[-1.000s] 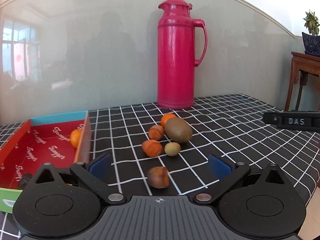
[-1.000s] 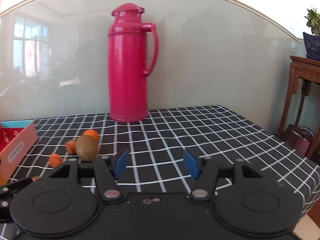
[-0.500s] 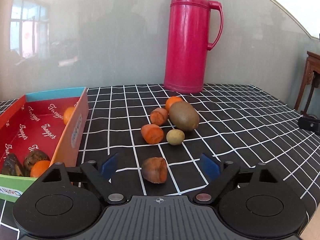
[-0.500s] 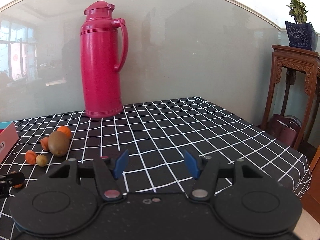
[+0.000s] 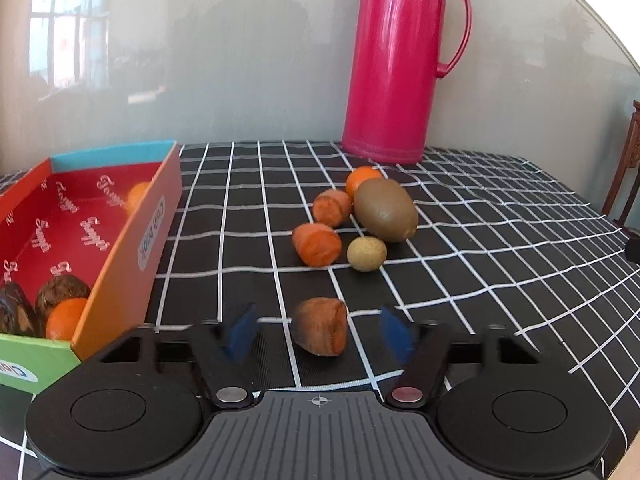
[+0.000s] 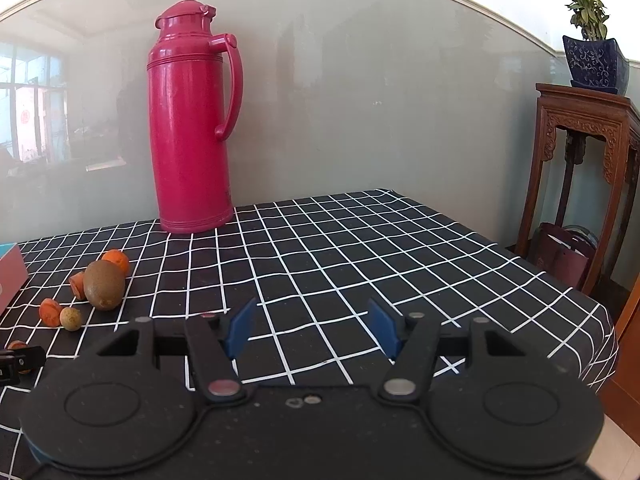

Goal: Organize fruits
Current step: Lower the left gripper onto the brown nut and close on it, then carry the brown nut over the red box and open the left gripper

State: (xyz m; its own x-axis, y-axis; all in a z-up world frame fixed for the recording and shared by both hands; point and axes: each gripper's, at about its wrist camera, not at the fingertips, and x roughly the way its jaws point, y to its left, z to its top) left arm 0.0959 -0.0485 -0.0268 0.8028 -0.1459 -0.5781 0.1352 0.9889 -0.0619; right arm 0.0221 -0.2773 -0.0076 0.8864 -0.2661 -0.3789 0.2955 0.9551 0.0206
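In the left wrist view we see the left gripper [image 5: 318, 334] low over the checked surface [image 5: 480, 248], its jaws having just been closing around a brown fruit [image 5: 320, 331] that lies between the blue pads [image 5: 239, 334]; a gap shows on each side of it, so the pads do not press on it, though they are blurred and we may be misjudging the last bit of clearance. Beyond it lies a loose cluster: an orange-fleshed piece [image 5: 317, 244], a small round yellowish fruit [image 5: 366, 254] just beside it, a kiwi [image 5: 385, 210], a second reddish-brown piece [image 5: 332, 207] touching the kiwi's left side, and a tangerine [image 5: 362, 181] behind. To the left stands an open red box [image 5: 120, 256] holding a tangerine and two dark fruits at its near end and another orange fruit at its far end. A tall pink thermos [image 5: 394, 60] stands upright at the back by the wall. In the right wrist view the right gripper [image 6: 312, 330] hovers over a bare stretch of the cloth, jaws released and partly apart with nothing between them. The fruit cluster lies well off to its left, the kiwi [image 6: 104, 285] the largest of them, and the thermos [image 6: 192, 120] stands behind. A carved wooden stand [image 6: 580, 168] with a potted plant [image 6: 594, 52] is at the far right.
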